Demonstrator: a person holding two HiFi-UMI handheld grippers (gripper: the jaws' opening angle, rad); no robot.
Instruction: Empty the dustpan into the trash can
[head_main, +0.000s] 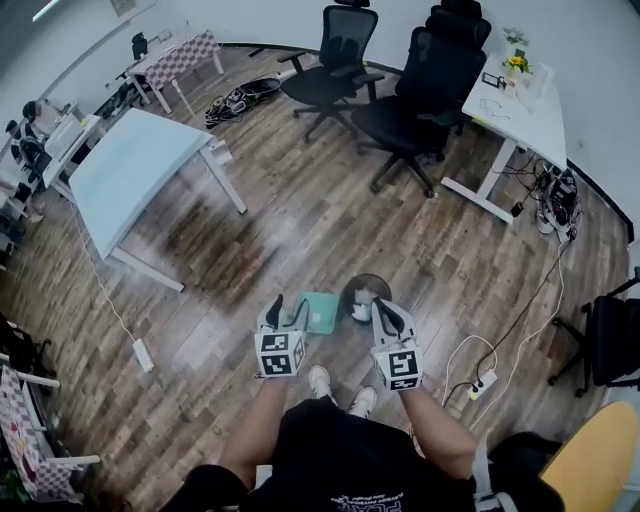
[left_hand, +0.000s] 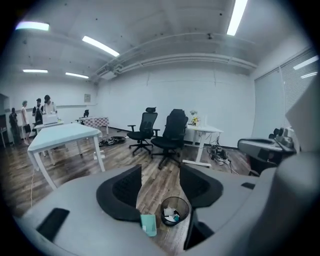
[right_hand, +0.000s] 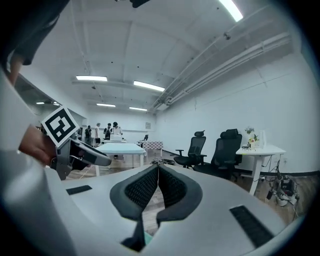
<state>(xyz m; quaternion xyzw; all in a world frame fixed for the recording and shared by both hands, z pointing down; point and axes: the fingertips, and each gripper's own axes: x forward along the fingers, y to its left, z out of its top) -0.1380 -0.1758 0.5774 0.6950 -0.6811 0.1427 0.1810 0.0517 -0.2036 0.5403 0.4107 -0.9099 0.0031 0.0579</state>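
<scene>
Below left gripper (head_main: 284, 312), teal dustpan (head_main: 322, 310).

Teal dustpan (head_main: 318, 311) beside black trash can (head_main: 366, 278)

floor (head_main: 330, 240): wood planks, you see a glossy sheen | trash can (left_hand: 184, 212): black wire mesh | dustpan (head_main: 318, 310): smooth teal plastic | your left gripper (left_hand: 160, 170) fingers (left_hand: 125, 187): matt black, ribbed pads
</scene>
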